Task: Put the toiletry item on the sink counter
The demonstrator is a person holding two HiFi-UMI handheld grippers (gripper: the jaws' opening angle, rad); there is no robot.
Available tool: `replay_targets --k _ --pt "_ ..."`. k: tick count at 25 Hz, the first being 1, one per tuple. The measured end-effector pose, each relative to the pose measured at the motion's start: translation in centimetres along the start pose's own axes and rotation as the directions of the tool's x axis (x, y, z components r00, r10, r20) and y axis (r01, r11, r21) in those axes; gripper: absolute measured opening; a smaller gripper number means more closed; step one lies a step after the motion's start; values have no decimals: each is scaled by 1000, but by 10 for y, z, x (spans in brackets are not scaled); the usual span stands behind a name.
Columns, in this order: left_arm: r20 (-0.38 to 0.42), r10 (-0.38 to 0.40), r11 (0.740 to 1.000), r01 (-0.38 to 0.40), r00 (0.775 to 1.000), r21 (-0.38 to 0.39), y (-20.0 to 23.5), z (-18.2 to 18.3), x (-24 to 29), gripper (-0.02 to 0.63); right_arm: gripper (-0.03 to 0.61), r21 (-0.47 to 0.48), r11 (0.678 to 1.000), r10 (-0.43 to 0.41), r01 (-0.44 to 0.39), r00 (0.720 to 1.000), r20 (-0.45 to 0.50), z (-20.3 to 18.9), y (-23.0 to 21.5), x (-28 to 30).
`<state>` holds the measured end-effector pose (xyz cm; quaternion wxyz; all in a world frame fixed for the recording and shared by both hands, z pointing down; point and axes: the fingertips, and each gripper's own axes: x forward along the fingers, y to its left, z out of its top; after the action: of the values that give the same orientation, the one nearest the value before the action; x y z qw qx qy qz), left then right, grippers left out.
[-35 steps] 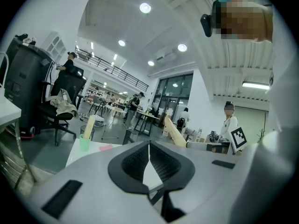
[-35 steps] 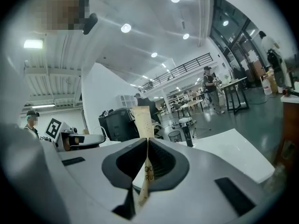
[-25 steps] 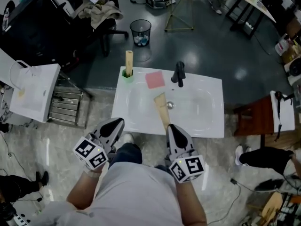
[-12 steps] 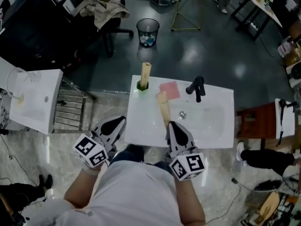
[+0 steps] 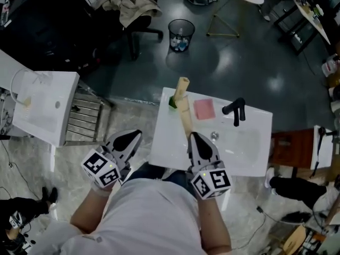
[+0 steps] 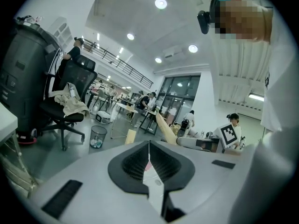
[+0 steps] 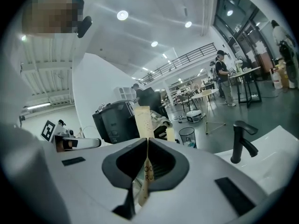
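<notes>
My right gripper (image 5: 195, 137) is shut on a long tan paper toiletry packet (image 5: 186, 117), which slants up over the back-left part of the white sink counter (image 5: 164, 142). The packet's far end lies close to a green holder (image 5: 172, 102) with another tan packet (image 5: 181, 85) standing in it. In the right gripper view the held packet (image 7: 142, 120) rises between the closed jaws. My left gripper (image 5: 136, 135) hangs left of the counter, shut and holding nothing; its own view shows the jaws (image 6: 149, 146) meeting.
A pink square pad (image 5: 204, 109), a black faucet (image 5: 236, 110) and the drain (image 5: 214, 136) are on the sink. Beyond it stand a mesh waste bin (image 5: 181, 34) and an office chair (image 5: 133, 12). A second white basin (image 5: 40, 108) sits to the left.
The view has shifted, so the sink now sits further right and lower. The held packet has swung left over the basin; its far end is now near the green holder.
</notes>
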<state>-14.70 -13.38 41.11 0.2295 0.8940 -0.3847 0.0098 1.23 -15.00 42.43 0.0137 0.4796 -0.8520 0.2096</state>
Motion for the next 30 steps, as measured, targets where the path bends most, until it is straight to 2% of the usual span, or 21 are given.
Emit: replay_targets --k 6,13,21,30 --pt "5 60 998 -60 998 -27 5 1 -3 18 26 -43 995 83 -86 994 -68 -1 3 27" --pt "35 166 984 -163 985 -71 7 -1 -3 18 26 -99 974 186 -204 968 -166 -13 -3 62" --pt "47 320 943 -314 946 -111 6 -18 -24 18 26 -130 941 261 -313 914 -310 -55 -12 94" --pt "26 459 879 -449 888 -162 0 -55 -49 18 26 -168 902 294 -398 849 -439 -114 -23 119"
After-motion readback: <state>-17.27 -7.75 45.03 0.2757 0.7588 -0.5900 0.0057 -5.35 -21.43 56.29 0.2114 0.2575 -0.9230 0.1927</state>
